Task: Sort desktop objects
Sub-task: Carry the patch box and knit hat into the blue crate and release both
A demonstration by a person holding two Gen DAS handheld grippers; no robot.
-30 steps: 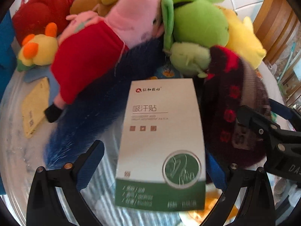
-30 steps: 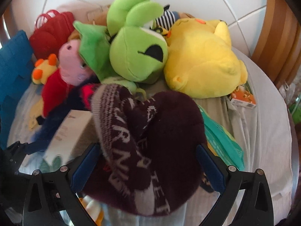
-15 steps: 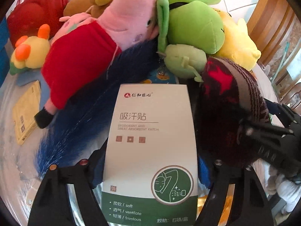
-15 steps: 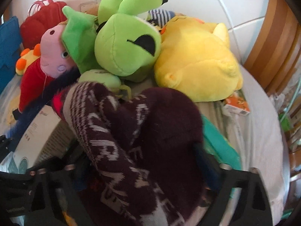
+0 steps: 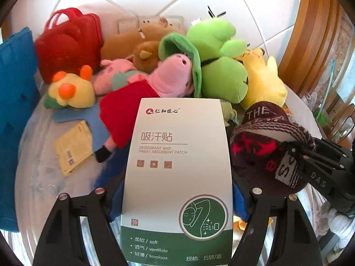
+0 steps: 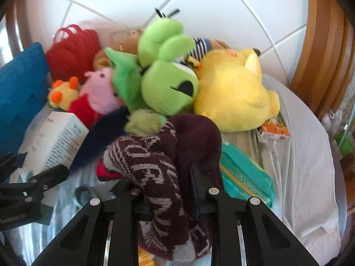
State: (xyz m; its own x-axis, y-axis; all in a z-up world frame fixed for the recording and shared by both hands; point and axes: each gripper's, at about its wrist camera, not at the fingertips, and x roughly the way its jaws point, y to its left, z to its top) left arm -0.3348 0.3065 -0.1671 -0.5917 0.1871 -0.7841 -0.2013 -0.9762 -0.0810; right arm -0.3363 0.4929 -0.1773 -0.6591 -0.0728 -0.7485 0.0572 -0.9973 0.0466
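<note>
We have the desk [image 5: 33, 188] in front of us, with a big heap of soft toys at the back: the yellow toy [image 6: 235, 95], the green toy [image 6: 168, 88] and the pink pig in red [image 5: 142, 102].

We think the step now is to carry two things off to where they belong. To do it well, we should lift straight up, clear of the heap, and keep both grips firm so nothing slips or drags a toy along.

The white and green box [image 5: 177, 177] sits between the fingers of our left claw [image 5: 175, 201]. The blue pads press its two sides, so the left claw is pinching the box. The box points away from us, toward the pig.

The dark red knit hat [image 6: 168, 166] is bunched up in our right claw [image 6: 170, 192]. Its fingers are squeezed tight together on the cloth, and the hat flops over them in front of the green toy.
</note>
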